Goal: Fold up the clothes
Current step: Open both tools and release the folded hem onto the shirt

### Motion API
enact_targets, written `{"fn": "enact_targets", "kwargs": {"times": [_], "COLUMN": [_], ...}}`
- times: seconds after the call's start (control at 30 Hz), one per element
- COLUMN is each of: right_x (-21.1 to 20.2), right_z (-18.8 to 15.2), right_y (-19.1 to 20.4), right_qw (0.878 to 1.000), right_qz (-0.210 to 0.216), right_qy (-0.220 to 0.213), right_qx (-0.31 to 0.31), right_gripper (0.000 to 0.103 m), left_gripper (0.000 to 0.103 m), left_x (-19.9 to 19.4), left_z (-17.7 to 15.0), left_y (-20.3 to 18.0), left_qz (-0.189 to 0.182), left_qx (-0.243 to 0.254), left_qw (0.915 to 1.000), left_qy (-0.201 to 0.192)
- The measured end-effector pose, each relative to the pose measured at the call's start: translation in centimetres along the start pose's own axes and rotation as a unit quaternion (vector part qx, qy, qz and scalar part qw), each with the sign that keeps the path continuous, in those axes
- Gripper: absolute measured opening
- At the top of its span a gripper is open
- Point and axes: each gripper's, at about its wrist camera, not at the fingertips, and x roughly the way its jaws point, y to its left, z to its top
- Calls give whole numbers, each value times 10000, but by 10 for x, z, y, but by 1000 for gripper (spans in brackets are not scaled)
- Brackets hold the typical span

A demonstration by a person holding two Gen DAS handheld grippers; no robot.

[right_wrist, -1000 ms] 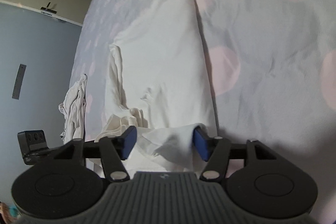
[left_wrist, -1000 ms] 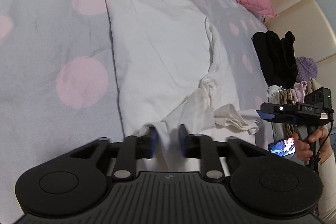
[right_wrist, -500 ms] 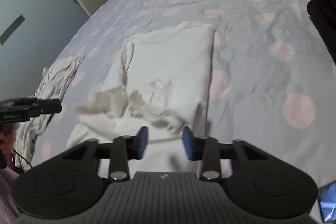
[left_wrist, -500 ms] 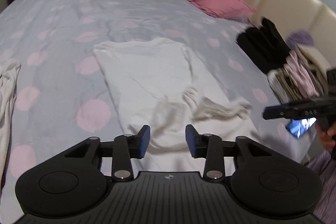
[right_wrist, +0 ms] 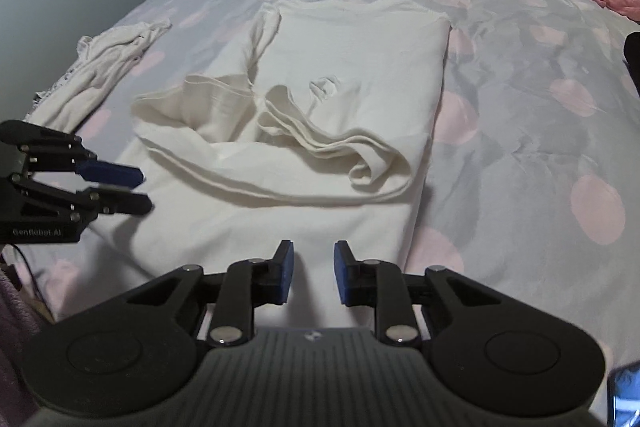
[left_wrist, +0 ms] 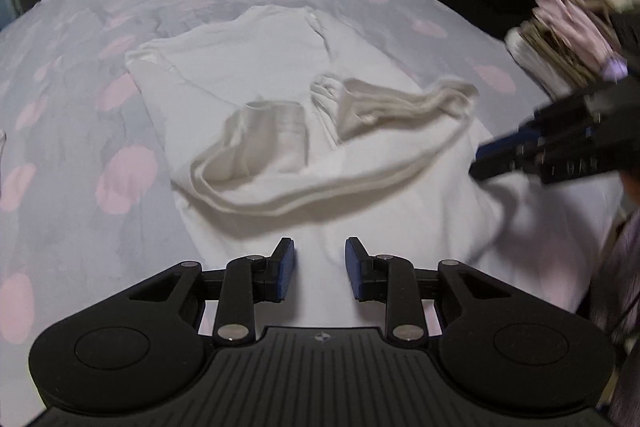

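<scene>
Both hand-held grippers (left_wrist: pixel 319 269) (right_wrist: pixel 313 273) closing, empty

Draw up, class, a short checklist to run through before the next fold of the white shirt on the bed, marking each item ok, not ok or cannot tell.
1. Left gripper free of cloth: ok; jaws closing, nothing between them.
2. Right gripper free of cloth: ok; jaws closing, nothing between them.
3. White shirt lies flat: not ok; its folded-over near part is bunched and rumpled.
4. Far edge of the shirt straight: ok.
5. Other white garment clear of the shirt: ok, apart on the bed.
6. Stack of clothes clear of the shirt: ok.
</scene>
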Motion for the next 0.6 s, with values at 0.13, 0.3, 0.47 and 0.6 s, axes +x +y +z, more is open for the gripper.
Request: {"fn": "enact_targets", "kwargs": {"times": [0.13, 0.3, 0.47, 0.6], "right_x": [12, 18, 31, 50], "right_z": [15, 43, 67, 78], "right_y": [-5, -14, -27, -35], "right_qw": [9999, 9990, 9980, 9979], "right_qz": [-40, -92, -135, -135], "right_qy": [-130, -417, -532, -438], "right_qx": [70, 160, 315, 456], "right_gripper": [25, 26, 26, 26], "left_gripper": [26, 26, 26, 26], "left_x": [12, 23, 34, 54], "left_z": [13, 31, 47, 59], "left_y": [14, 34, 57, 70], "left_qz": [41, 71, 112, 94], "left_qx": [-269, -545, -943, -1207], "left_qw": [9995, 9979, 9942, 9917], "left_qy": [-147, -352, -511, -444]}}
